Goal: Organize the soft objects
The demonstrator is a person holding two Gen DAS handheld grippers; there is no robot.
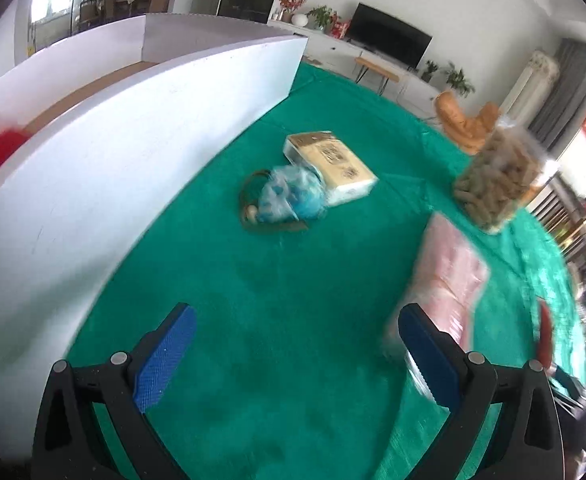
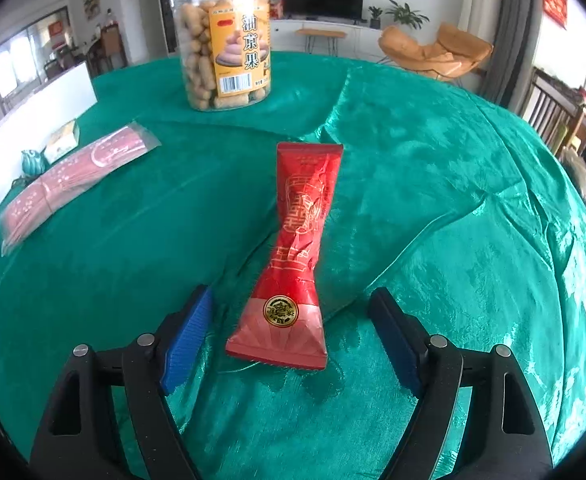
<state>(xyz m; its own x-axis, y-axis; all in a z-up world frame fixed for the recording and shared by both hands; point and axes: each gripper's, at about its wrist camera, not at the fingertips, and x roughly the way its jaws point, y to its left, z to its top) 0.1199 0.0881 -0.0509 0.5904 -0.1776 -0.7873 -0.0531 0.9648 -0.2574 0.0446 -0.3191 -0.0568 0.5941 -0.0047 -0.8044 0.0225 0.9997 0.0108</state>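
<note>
The red foil packet (image 2: 299,248) lies flat on the green cloth (image 2: 433,184) of the desk, its length running away from the right wrist camera, pinched narrow at the waist and flaring at both crimped ends. Its near end, the one with the gold seal, sits between the two blue pads of the right tongs (image 2: 291,336), which stand wide apart with clear cloth showing on either side of the packet; they hold nothing. This looks like the approach to a pick: the tongs are lined up on the packet but not closed.

The next move, by my judgement, calls for lowering until the pads flank the packet, then closing gently, since the foil will crumple and may slide on the slick cloth.

Farther out, a flat pink-red sleeve in clear wrap (image 2: 73,188) lies to the left, and a clear jar of fried snacks (image 2: 223,44) stands upright beyond the packet, well apart from it.

The left tongs (image 1: 297,344) are also spread wide and empty, hovering over bare cloth; that view is motion-blurred. Ahead of them lie a bagged blue bundle (image 1: 289,196) touching a beige tissue pack (image 1: 333,164), beside a white-walled box (image 1: 141,128), probably the place for sorted things.
</note>
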